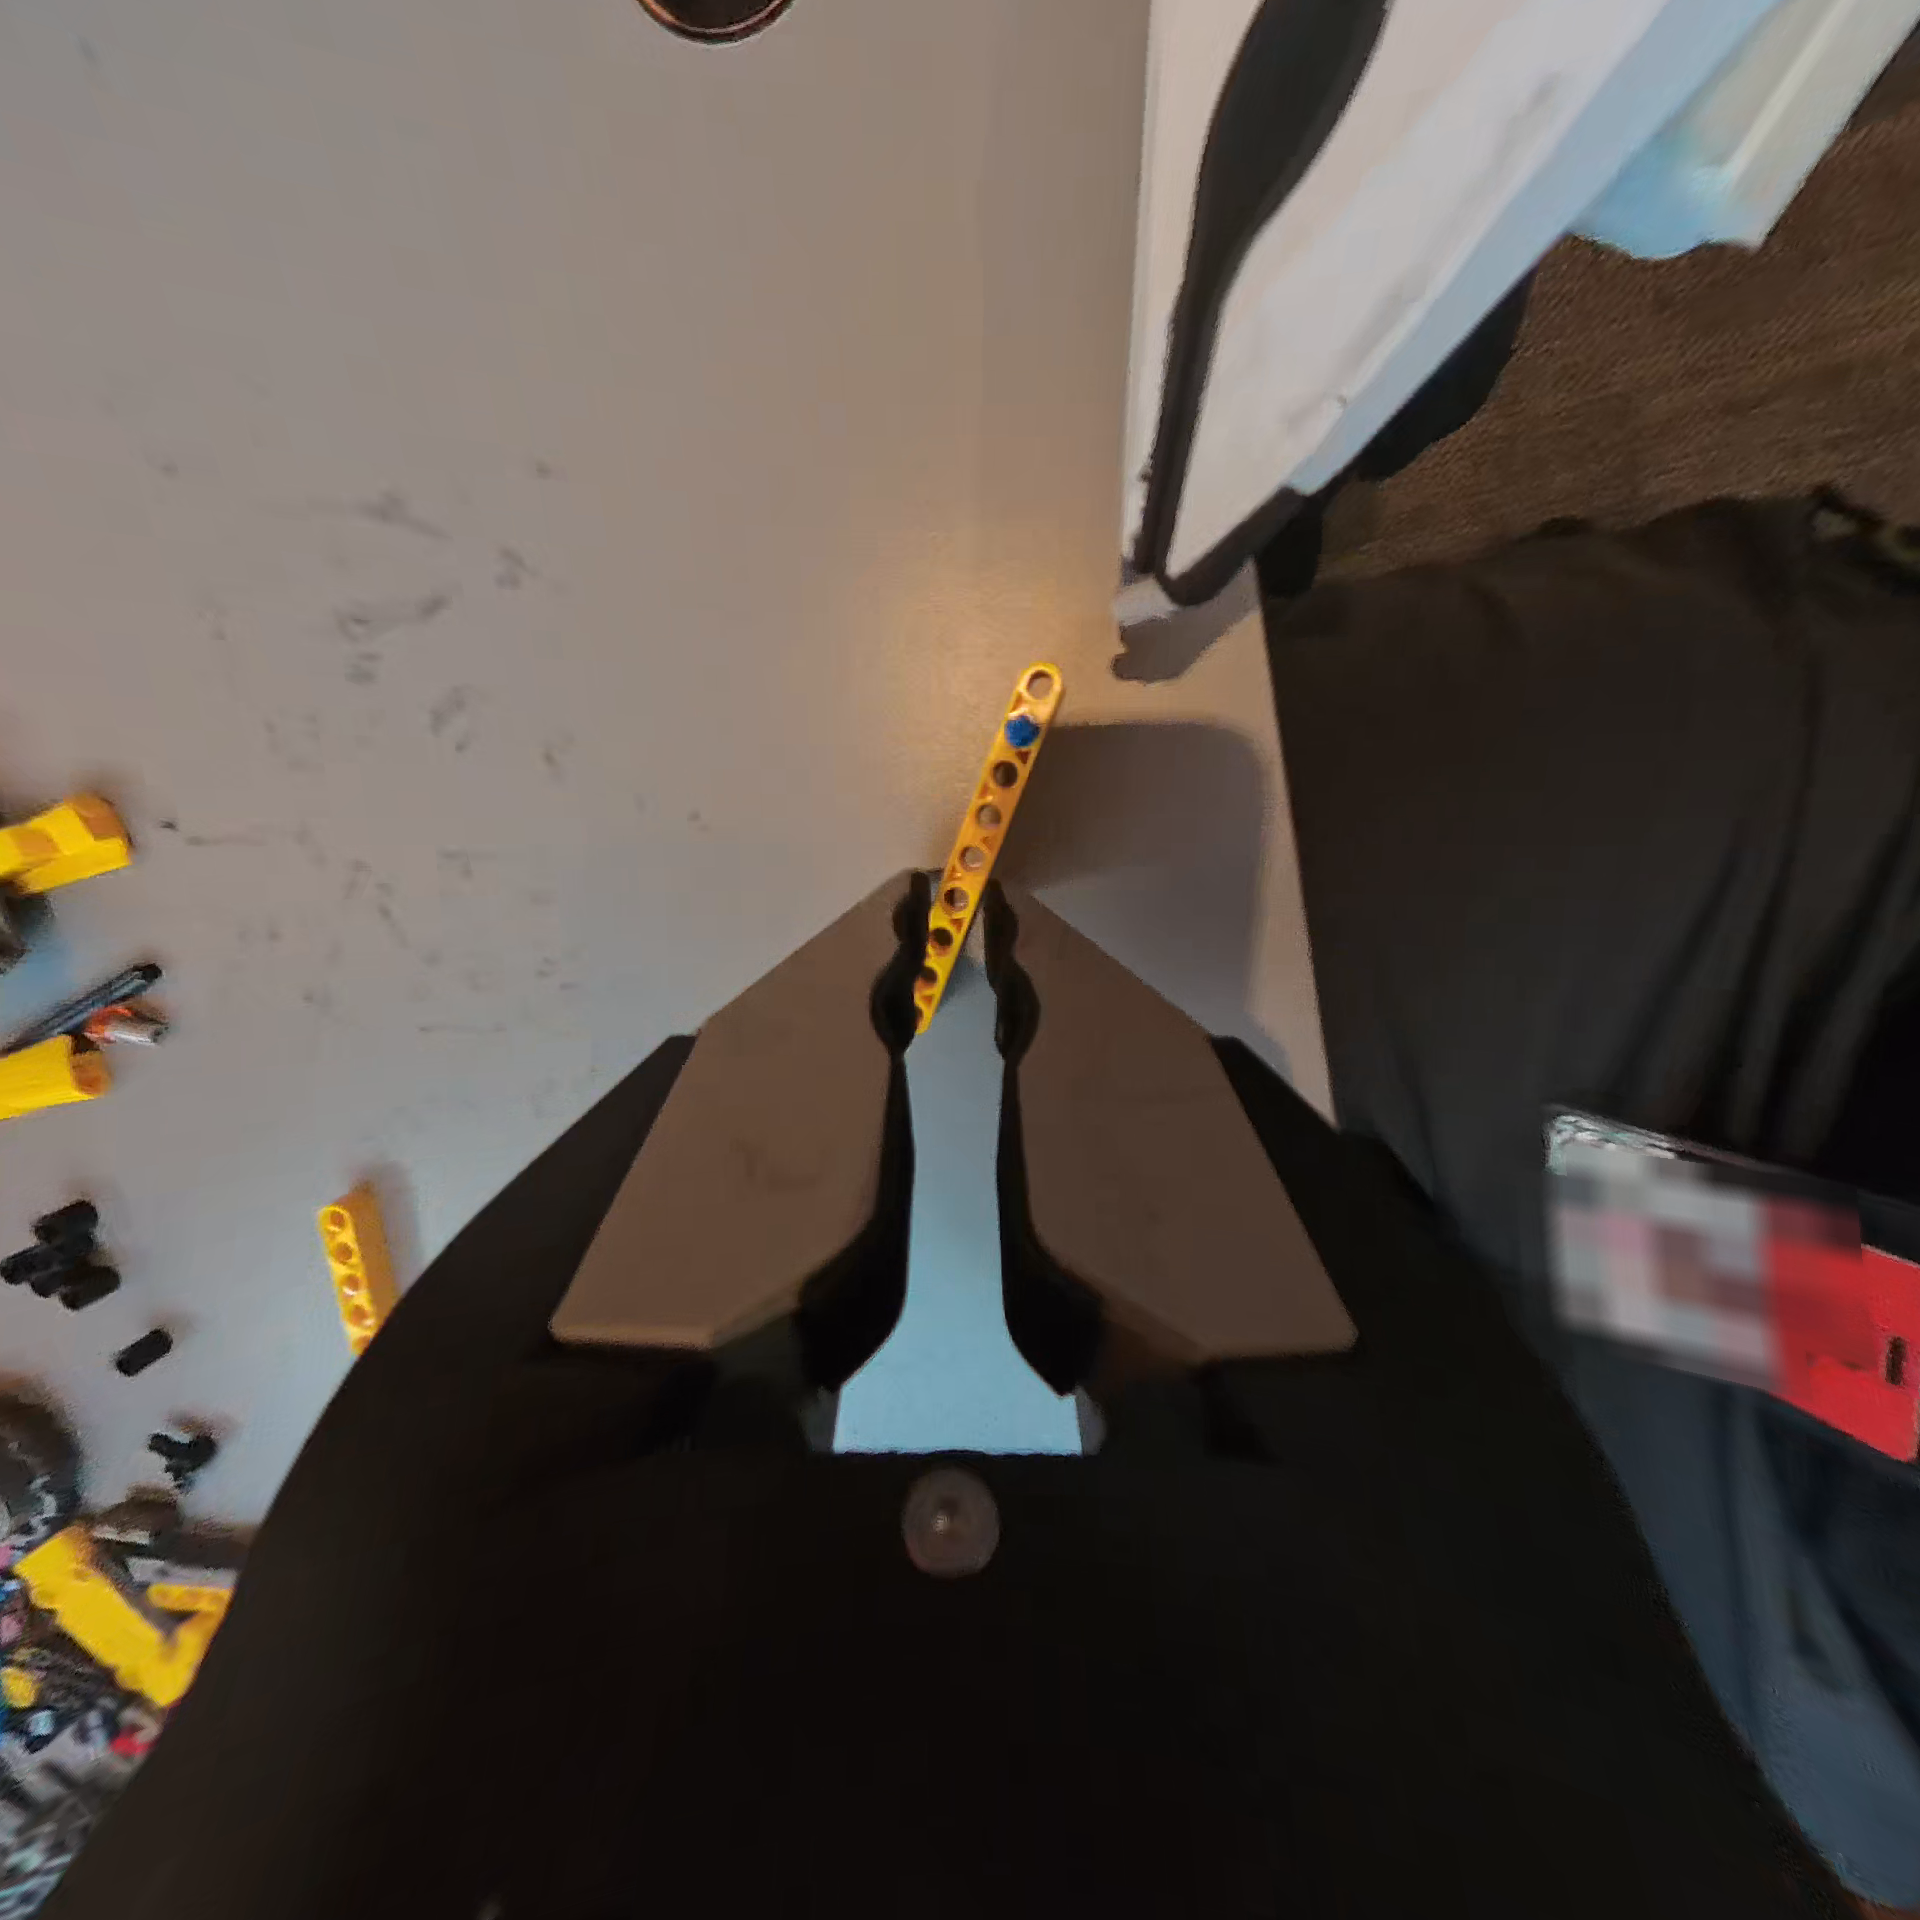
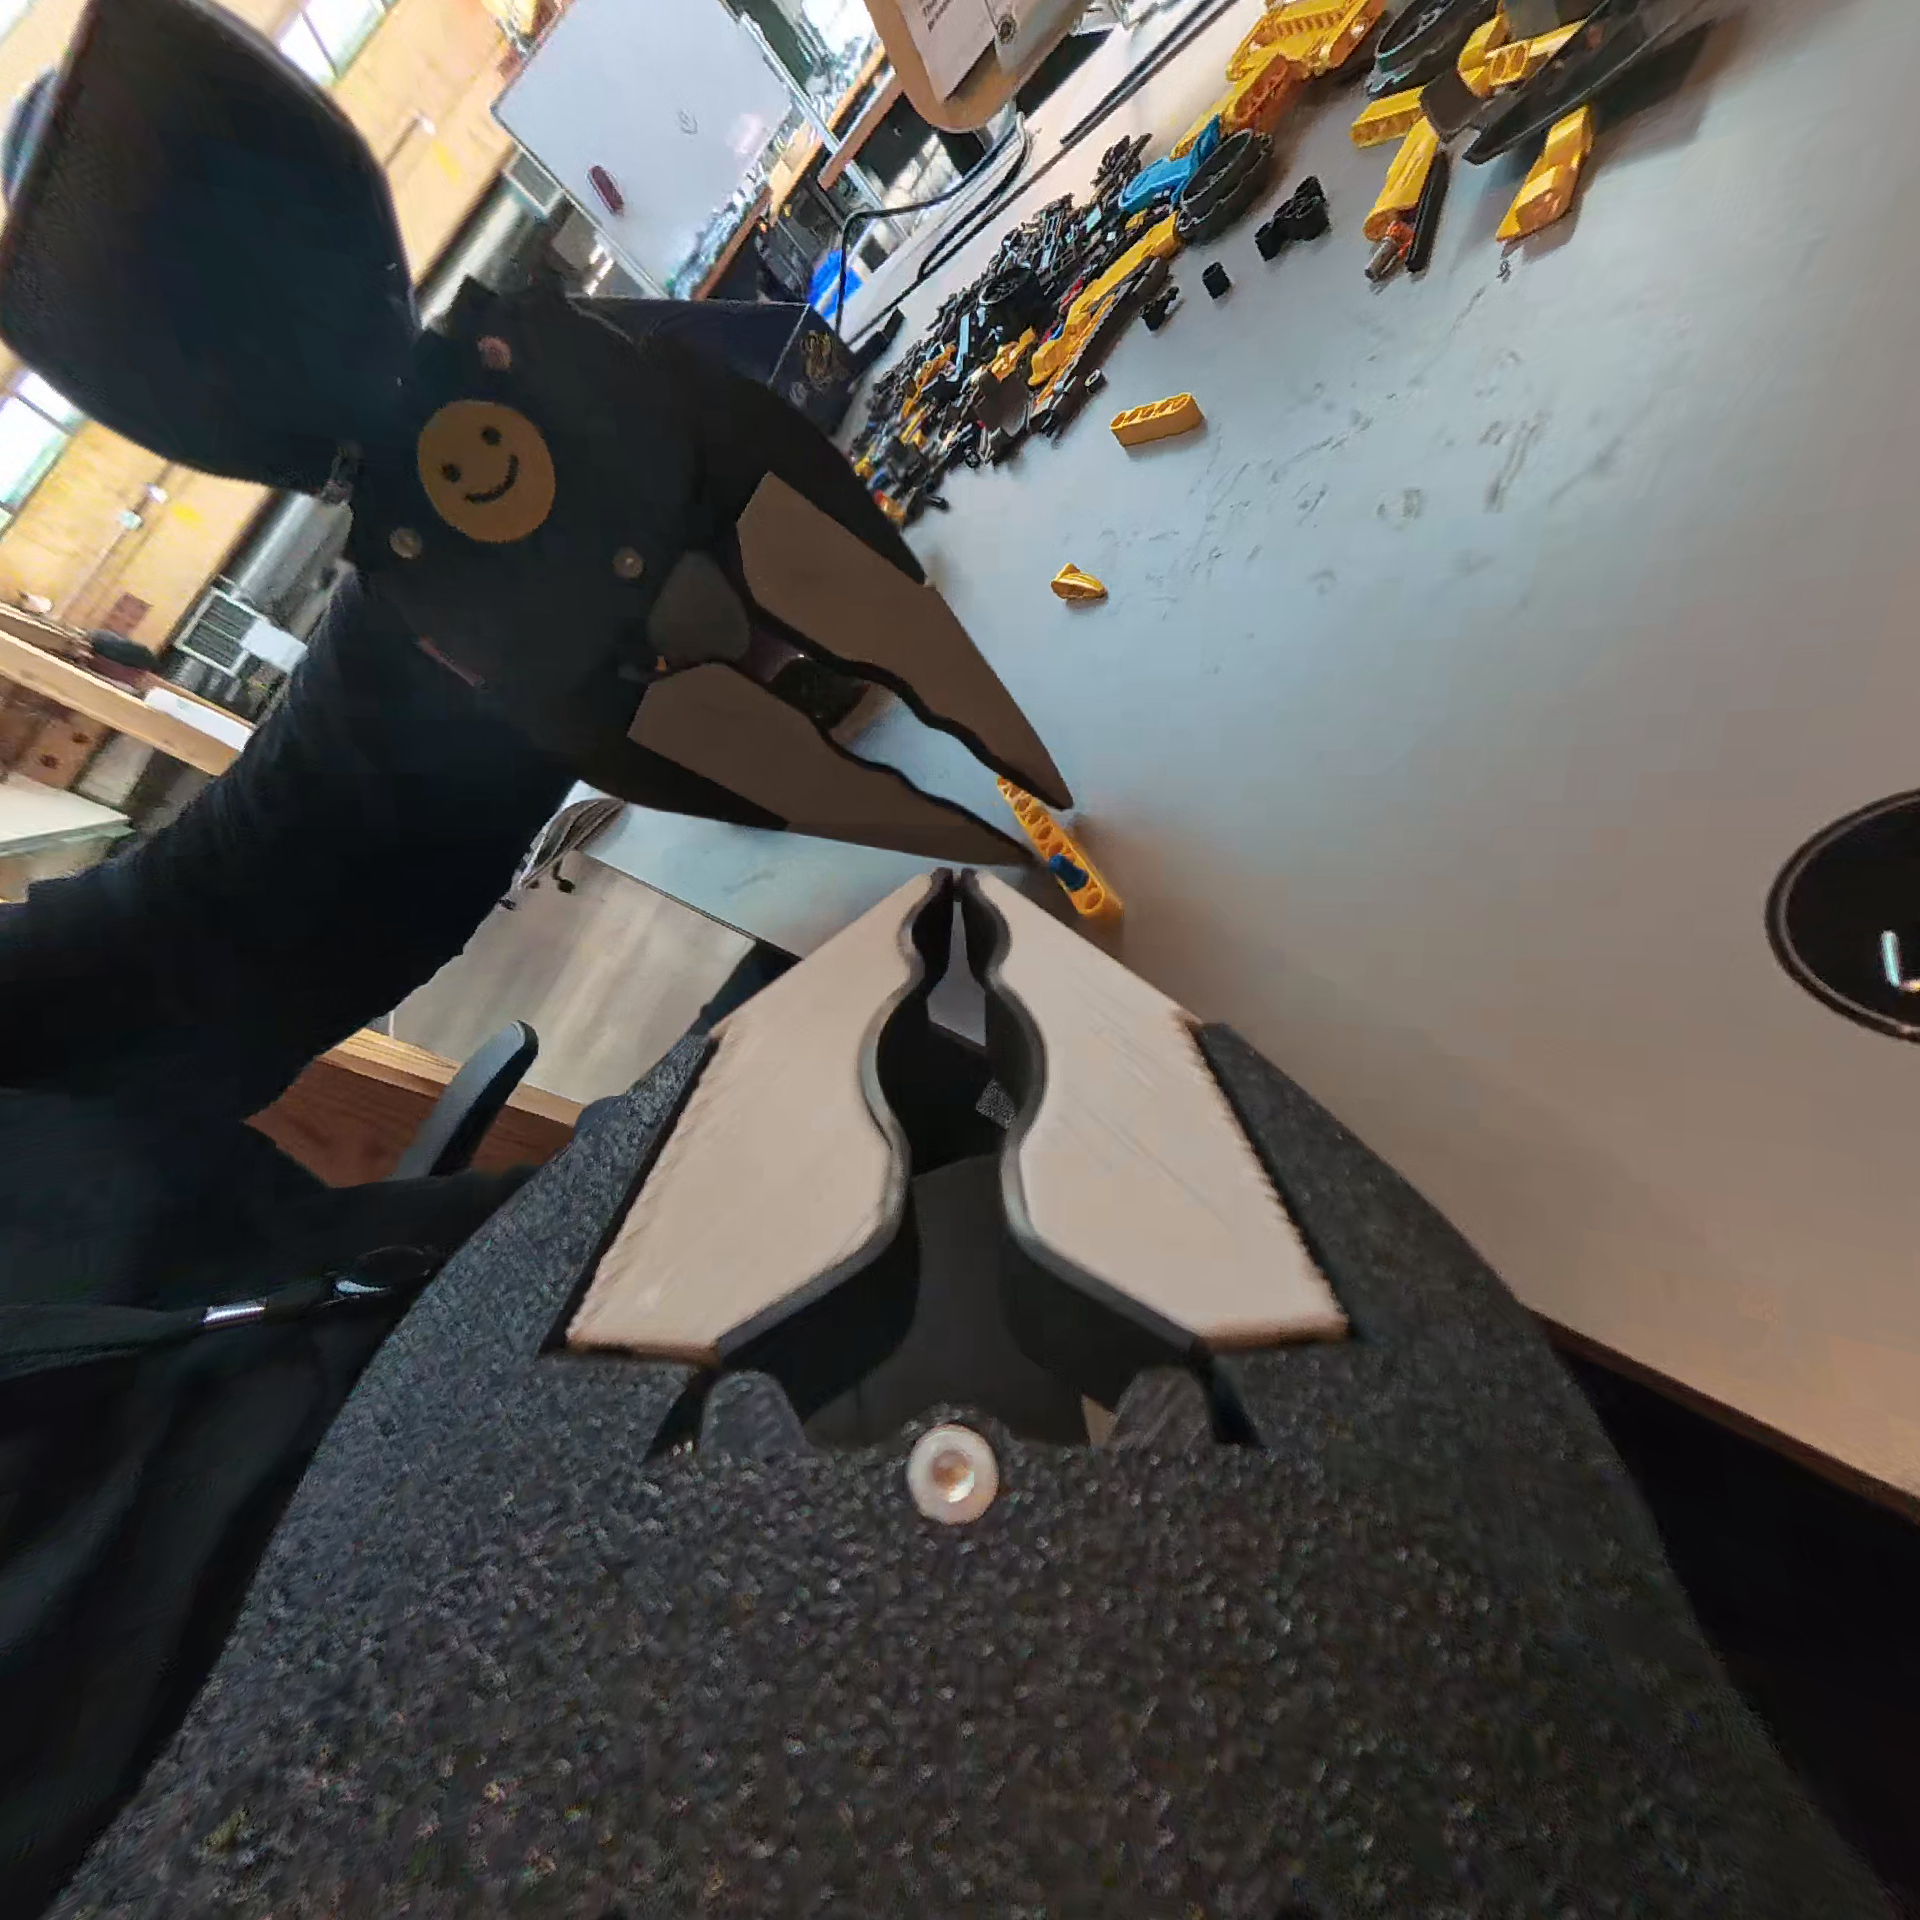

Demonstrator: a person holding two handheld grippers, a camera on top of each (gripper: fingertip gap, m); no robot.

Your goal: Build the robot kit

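A long yellow beam with holes (image 1: 987, 805) carries a blue pin (image 1: 1023, 730) near its far end. My left gripper (image 1: 953, 888) is shut on the beam's near end, just above the grey table (image 1: 520, 416). In the right wrist view, the left gripper (image 2: 1044, 829) holds the beam (image 2: 1081, 888) slanting down to the table (image 2: 1455, 727), with the blue pin (image 2: 1062, 868) beside its fingertips. My right gripper (image 2: 954, 881) is shut with nothing visible between its fingers. Its tips sit just short of the left gripper's tips and the beam.
A heap of yellow, black and blue parts (image 2: 1039, 312) lies farther along the table. A short yellow beam (image 2: 1155, 419) (image 1: 353, 1262), a small yellow piece (image 2: 1077, 582) and black pins (image 1: 62, 1252) lie loose. A black round object (image 2: 1860, 914) is at the right. There is about 7 cm between the tips of the two grippers.
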